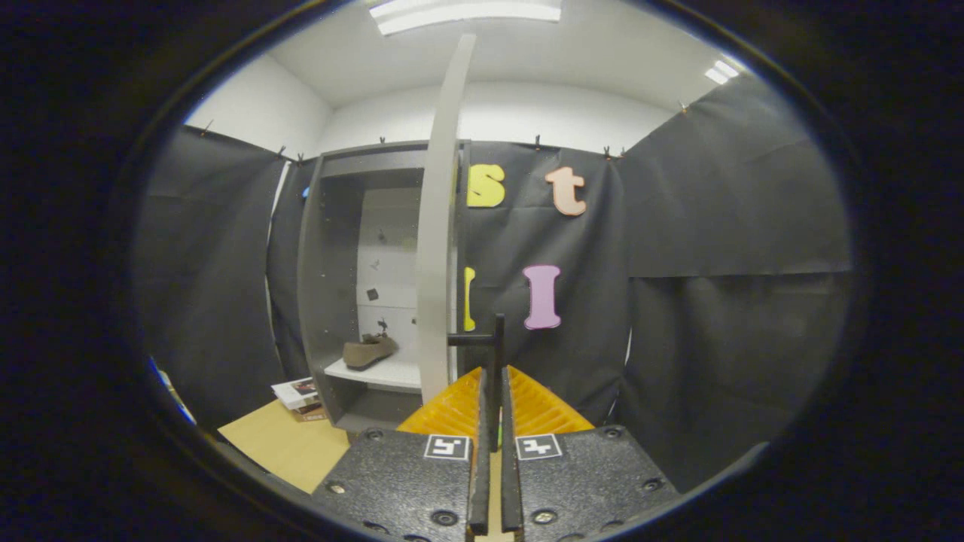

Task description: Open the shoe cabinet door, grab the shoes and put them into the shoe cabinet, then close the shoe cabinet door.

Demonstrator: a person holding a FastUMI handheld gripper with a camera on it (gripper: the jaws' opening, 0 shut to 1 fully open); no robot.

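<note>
The grey shoe cabinet (325,256) stands against the booth wall with its pale door (437,256) swung open and seen edge-on. A brown shoe (369,351) lies on the white shelf (388,374) inside. A thin black handle (486,339) sticks out of the door's face. My gripper (493,384) is shut on the handle's upright bar, which runs down between the two fingers.
A small stack of booklets (300,397) lies on the light wooden floor (282,446) beside the cabinet's foot. Black cloth walls close in on the left and right. A ceiling light (467,13) glows overhead.
</note>
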